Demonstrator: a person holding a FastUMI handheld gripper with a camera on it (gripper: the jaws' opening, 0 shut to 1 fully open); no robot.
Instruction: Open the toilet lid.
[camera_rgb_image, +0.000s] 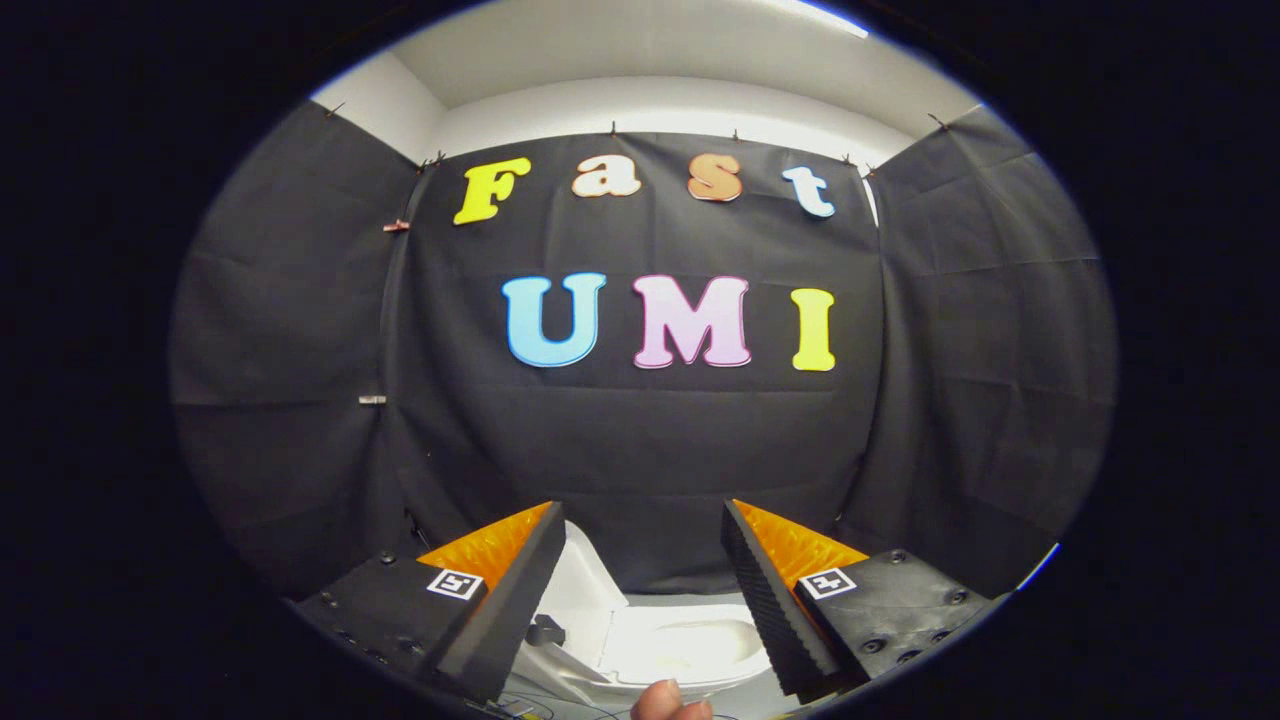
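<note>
Toilet lid stands raised, leaning back toward the black cloth wall, behind my left finger; white bowl lies open below, between my fingers. My tool is spread wide, holding nothing; a fingertip shows beneath

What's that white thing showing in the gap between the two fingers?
The toilet, seen below the open gripper, lid apparently raised; a fingertip pokes in nearest the camera.
</note>
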